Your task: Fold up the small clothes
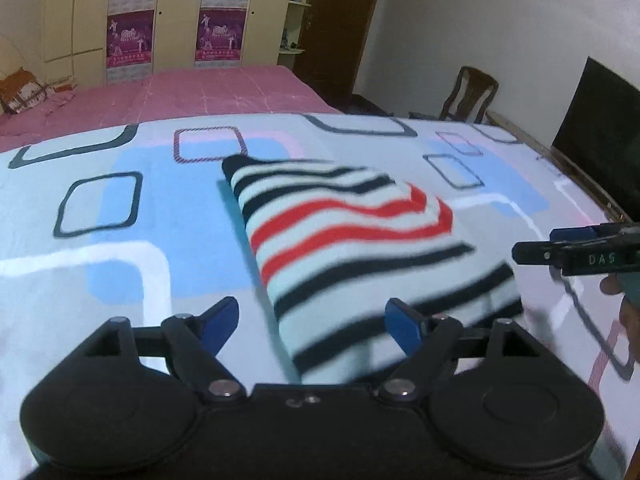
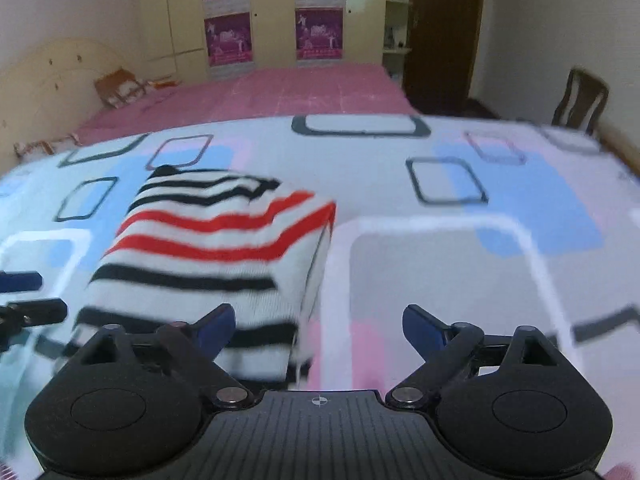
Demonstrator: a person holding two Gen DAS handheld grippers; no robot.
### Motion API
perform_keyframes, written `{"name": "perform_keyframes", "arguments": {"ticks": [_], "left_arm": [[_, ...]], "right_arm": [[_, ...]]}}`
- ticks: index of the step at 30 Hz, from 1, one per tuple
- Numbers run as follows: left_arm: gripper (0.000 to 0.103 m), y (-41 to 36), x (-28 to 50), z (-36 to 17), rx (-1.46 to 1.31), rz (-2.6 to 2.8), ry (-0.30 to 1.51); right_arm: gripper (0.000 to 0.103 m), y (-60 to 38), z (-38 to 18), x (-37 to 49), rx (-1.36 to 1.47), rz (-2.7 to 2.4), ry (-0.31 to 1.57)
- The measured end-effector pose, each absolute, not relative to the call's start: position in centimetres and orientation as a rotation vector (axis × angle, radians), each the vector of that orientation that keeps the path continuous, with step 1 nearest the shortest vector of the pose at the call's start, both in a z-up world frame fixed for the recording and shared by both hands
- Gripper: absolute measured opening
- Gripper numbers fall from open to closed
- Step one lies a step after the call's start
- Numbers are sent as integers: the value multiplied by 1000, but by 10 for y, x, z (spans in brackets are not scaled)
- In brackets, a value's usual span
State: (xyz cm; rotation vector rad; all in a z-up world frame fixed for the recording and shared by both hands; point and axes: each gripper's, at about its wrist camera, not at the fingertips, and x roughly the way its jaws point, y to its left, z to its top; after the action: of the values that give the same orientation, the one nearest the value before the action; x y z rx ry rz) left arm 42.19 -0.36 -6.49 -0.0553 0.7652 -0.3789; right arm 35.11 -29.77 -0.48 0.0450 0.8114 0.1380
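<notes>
A striped garment, white with black and red stripes, lies folded into a thick rectangle on the patterned sheet. It also shows in the right wrist view. My left gripper is open and empty, its blue-tipped fingers standing either side of the garment's near edge. My right gripper is open and empty, just right of the garment's near right corner. The right gripper also shows from the side at the right edge of the left wrist view. The left gripper's tips show at the left edge of the right wrist view.
The sheet has blue, pink and white rounded squares. Behind it lies a pink bed with a wardrobe beyond. A wooden chair and a dark screen stand at the right.
</notes>
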Motion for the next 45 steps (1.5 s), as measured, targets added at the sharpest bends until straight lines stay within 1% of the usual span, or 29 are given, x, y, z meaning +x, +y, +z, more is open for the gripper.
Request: {"name": "perform_keyframes", "arguments": {"ticks": [1, 2, 4, 5, 6, 7, 8, 9, 10, 13, 14, 18, 20, 22, 23, 24, 25, 28, 30, 32, 37, 45], "left_arm": [[80, -5, 430, -64, -67, -382, 765], [80, -7, 438, -64, -78, -391, 768], [80, -11, 454, -66, -102, -398, 783], [80, -13, 461, -69, -113, -397, 794], [80, -16, 469, -73, -122, -393, 810], [80, -19, 475, -75, -123, -384, 821], [80, -20, 478, -78, -122, -375, 828], [80, -22, 482, -81, -121, -365, 836], [80, -23, 485, -85, -121, -356, 846], [84, -24, 490, -97, -115, -342, 876], [84, -24, 491, -100, -116, -339, 882], [85, -24, 492, -100, -123, -328, 888], [78, -23, 490, -92, -123, -328, 881], [80, -22, 486, -85, -111, -326, 862], [83, -20, 487, -85, -117, -329, 866], [85, -18, 488, -86, -131, -334, 873], [87, -16, 489, -88, -144, -336, 882], [92, -6, 494, -96, -238, -342, 919], [92, 3, 498, -104, -360, -368, 953], [92, 9, 501, -111, -435, -381, 982], [93, 13, 506, -122, -472, -389, 1025], [90, 5, 514, -127, -487, -402, 1027]], "right_arm": [[90, -295, -1, 357, 59, 144, 798], [87, -292, 4, 365, 88, 160, 779], [60, -284, 4, 382, 109, 167, 779], [52, -278, 1, 395, 106, 173, 791], [37, -274, -4, 404, 113, 184, 797], [31, -269, -10, 416, 122, 195, 811], [29, -268, -15, 424, 121, 204, 822], [20, -265, -22, 431, 114, 218, 830], [14, -264, -29, 437, 112, 236, 835], [14, -262, -51, 448, 69, 268, 848], [14, -261, -59, 449, 54, 272, 865], [14, -265, -61, 449, 36, 309, 861], [14, -280, -54, 447, 119, 324, 859], [15, -303, -44, 440, 221, 306, 822], [23, -319, -42, 438, 285, 297, 819], [51, -332, -44, 437, 334, 292, 839], [55, -344, -46, 436, 378, 302, 845], [55, -368, -60, 440, 498, 349, 906], [55, -382, -74, 446, 640, 421, 961], [55, -390, -86, 451, 717, 442, 1005], [55, -402, -109, 466, 817, 494, 1091], [55, -404, -117, 479, 818, 596, 1110]]}}
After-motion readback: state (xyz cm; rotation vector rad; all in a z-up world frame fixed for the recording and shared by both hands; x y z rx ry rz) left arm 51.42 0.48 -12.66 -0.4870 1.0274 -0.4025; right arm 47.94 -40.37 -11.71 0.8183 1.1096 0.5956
